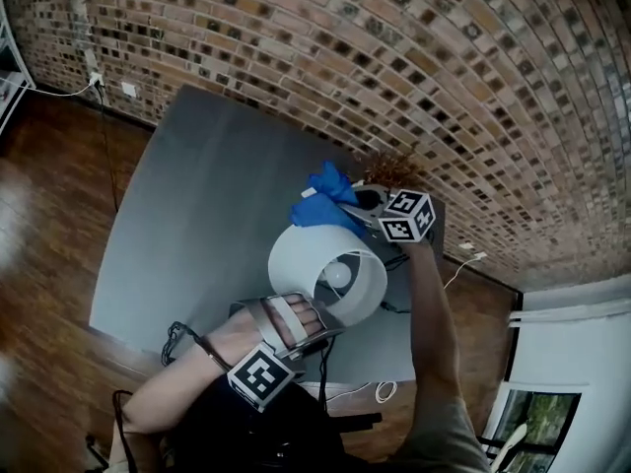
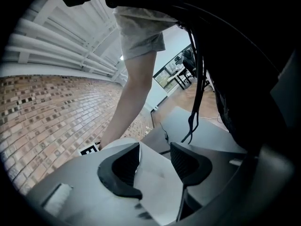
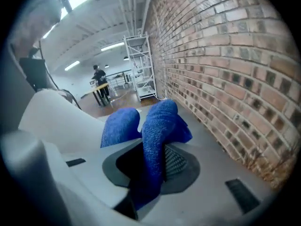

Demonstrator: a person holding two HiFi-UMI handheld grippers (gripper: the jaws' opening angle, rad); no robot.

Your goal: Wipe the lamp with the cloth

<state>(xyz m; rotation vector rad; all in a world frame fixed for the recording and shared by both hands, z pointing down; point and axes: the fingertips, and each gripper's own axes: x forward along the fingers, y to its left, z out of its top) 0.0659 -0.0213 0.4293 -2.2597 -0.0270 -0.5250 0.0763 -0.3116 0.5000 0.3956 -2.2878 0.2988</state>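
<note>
Now, your right gripper point(image 3: 150, 166) clenches the cloth point(image 3: 157, 126) at twelve o'clock of the lamp point(image 1: 325, 264), your left gripper point(image 2: 155, 166) with jaws released astride its rim; next, press and wipe.

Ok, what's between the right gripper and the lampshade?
The blue cloth, pinched in the right gripper, sits between it and the lampshade; the head view shows it.

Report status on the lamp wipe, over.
Left gripper open at shade rim. Right gripper shut on cloth, beside shade. Dry plant behind, not blocking.
</note>
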